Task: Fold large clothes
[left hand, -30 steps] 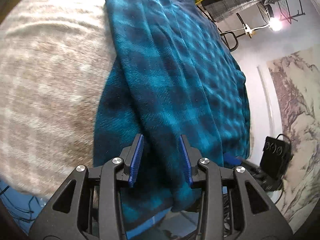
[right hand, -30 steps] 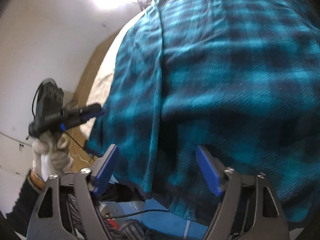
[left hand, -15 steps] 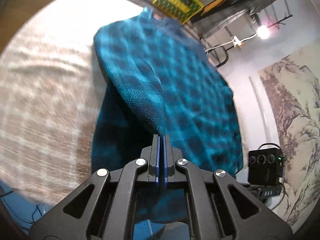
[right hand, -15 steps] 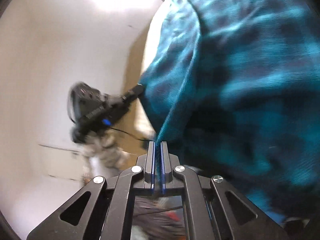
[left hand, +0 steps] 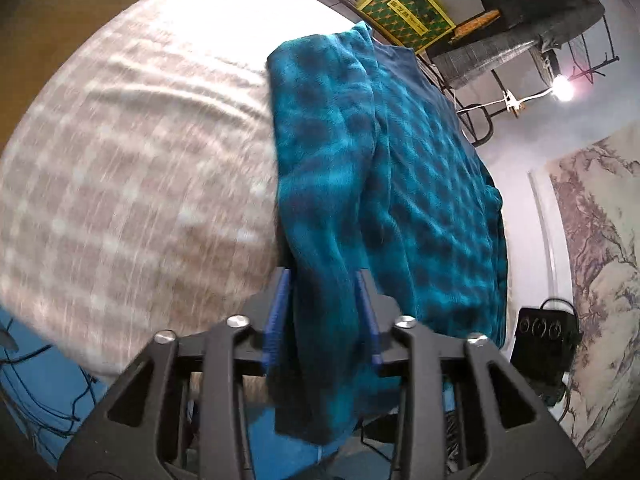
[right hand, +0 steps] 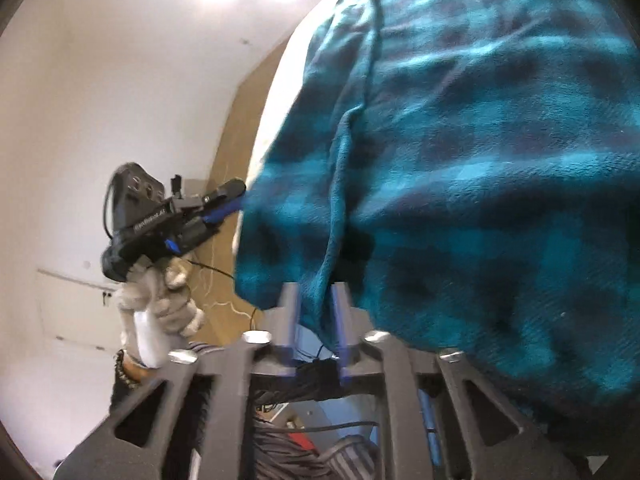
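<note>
A large teal and dark-blue checked fleece garment [left hand: 400,184] lies folded lengthwise on a bed with a beige checked cover [left hand: 132,184]. Its near end hangs over the bed's edge. My left gripper [left hand: 322,304] is open, its blue pads either side of the hanging folded edge. In the right wrist view the same garment [right hand: 480,160] fills the right side. My right gripper [right hand: 314,316] is open by a narrow gap, with a fabric fold hanging between its pads. The left gripper [right hand: 224,200] shows there at the garment's corner, held by a gloved hand.
A yellow-green crate [left hand: 404,12], a rack with hanging clothes [left hand: 536,8] and a lamp [left hand: 564,86] stand beyond the bed. A black box with cables [left hand: 546,344] sits by the wall at right. Blue floor with cables [left hand: 44,392] lies below the bed's edge.
Both grippers were shut on the garment's edge half a second ago and have now opened. The fabric hangs loose between the pads of each.
</note>
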`<state>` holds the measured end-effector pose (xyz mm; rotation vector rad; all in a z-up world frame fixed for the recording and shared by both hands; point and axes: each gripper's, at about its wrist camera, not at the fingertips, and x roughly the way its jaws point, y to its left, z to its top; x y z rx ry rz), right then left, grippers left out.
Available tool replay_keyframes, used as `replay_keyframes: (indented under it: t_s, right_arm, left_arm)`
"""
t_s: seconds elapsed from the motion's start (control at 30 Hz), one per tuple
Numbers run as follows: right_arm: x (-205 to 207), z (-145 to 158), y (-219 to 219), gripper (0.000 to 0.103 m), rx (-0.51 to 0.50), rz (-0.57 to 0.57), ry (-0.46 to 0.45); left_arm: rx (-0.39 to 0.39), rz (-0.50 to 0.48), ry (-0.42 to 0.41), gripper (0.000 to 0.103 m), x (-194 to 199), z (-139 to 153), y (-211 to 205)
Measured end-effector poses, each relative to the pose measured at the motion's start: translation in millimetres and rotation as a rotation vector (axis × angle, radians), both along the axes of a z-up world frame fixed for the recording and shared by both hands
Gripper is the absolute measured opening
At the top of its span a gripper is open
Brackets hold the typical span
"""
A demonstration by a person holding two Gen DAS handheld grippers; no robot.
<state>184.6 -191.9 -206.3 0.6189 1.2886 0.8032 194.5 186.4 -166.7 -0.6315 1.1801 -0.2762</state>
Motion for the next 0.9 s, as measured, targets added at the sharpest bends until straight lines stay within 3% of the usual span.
replay_keyframes:
  t_s: [0.03,0.17,0.2,0.23,0.27,0.3,0.33,0.43,0.5,0.63,0.7,0.77,0.83,0.9]
  right_arm:
    - [0.4,2.2,5.0,0.054,-0.004,0.003,-0.018]
    - [-1.8,-4.3,36.5,0.056,-0.067,0.063,-0.060]
    - [-2.1,-9.7,45.8,0.052,-0.085,0.084,-0.052]
    - [-2.7,-16.3,54.5,0.031,-0.098,0.110,-0.037]
    - [-0.9,-21.8,62.2,0.001,-0.100,0.127,-0.024]
    - [-0.2,-28.4,68.0,0.003,-0.096,0.153,0.005]
    - [0.4,-30.2,68.8,0.003,-0.083,0.145,0.028]
    - [1.5,-9.8,56.5,0.002,0.060,0.113,0.043]
    - [-2.1,10.4,47.5,0.002,0.059,0.115,-0.035]
    - [-2.6,-3.3,64.7,0.003,-0.130,0.143,-0.074]
    - [-5.4,-16.0,82.5,0.004,-0.286,0.194,-0.112]
    - [-7.6,-18.3,86.3,0.005,-0.340,0.216,-0.127]
    - [-6.4,-4.8,83.5,0.006,-0.307,0.217,-0.155]
    - [-0.1,15.8,83.1,0.006,-0.302,0.192,-0.235]
  left_arm:
    - [0.002,-0.015,0.000,0.034,-9.2,-0.6,-1.4]
    - [-0.027,-0.036,0.011,0.039,-36.2,-7.7,-9.4]
    - [-0.034,-0.047,0.019,0.039,-40.6,-10.7,-9.7]
    - [-0.037,-0.063,0.026,0.039,-42.7,-14.5,-13.9]
    - [-0.029,-0.082,0.030,0.039,-44.8,-17.4,-19.3]
    - [-0.018,-0.100,0.033,0.028,-45.3,-18.4,-24.0]
    - [-0.009,-0.123,0.038,0.001,-45.9,-17.9,-29.0]
    - [-0.016,-0.135,0.000,0.001,-52.2,-2.8,-32.2]
    - [-0.012,-0.134,0.012,0.003,-54.5,-5.1,-30.6]
    - [0.049,-0.140,0.064,0.003,-59.7,-25.2,-35.0]
    - [0.046,-0.136,0.086,0.003,-62.1,-28.9,-37.3]
    - [0.039,-0.125,0.066,0.012,-67.1,-24.4,-35.0]
    - [0.037,-0.063,0.022,0.058,-78.7,-15.7,-26.4]
    - [0.041,0.007,-0.035,0.065,-90.5,-9.8,-16.4]
